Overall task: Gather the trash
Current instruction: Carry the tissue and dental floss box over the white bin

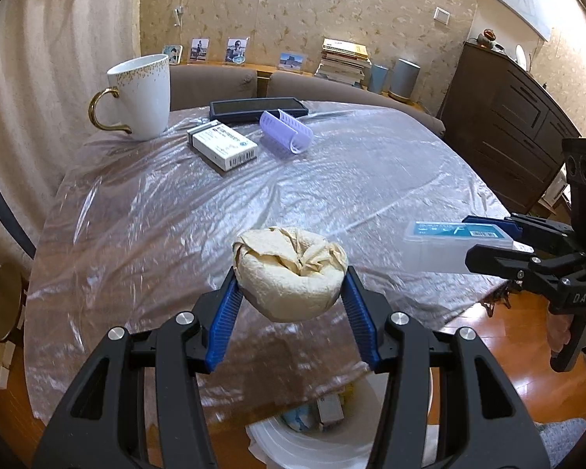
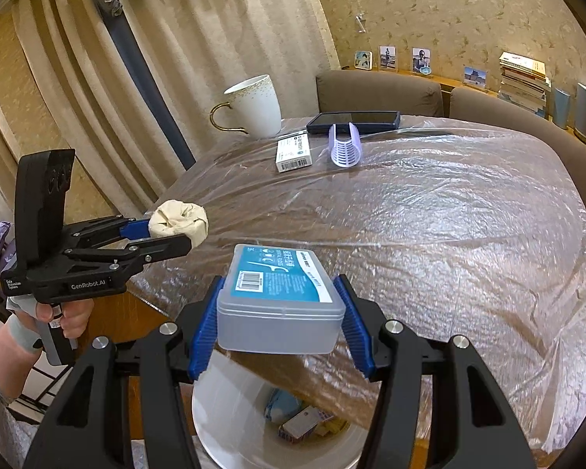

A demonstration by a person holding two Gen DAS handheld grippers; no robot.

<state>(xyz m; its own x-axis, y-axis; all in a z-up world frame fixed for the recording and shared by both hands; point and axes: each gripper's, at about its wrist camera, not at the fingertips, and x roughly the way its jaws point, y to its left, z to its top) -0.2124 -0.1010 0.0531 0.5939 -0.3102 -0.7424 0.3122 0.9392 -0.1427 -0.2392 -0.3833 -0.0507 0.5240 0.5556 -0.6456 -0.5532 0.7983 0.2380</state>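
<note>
While the left gripper [image 1: 291, 285] clamps a crumpled beige paper wad [image 1: 289, 271] above the counter's [image 1: 371, 179] near edge, the right gripper [image 2: 279, 318] squeezes a translucent plastic box with a blue label [image 2: 279, 299]. Below both, a white bin [image 2: 230, 422] holds a small carton, blue wrapping and yellow scraps, half hidden by the grippers and counter edge. At the far side stand a white gold-handled mug [image 1: 140, 95], a white barcoded carton [image 1: 222, 144], a lilac ribbed clip [image 1: 287, 133] and a dark flat case [image 1: 258, 108].

Beige paper wad [image 1: 290, 273], gold-speckled white mug [image 1: 140, 95]
</note>
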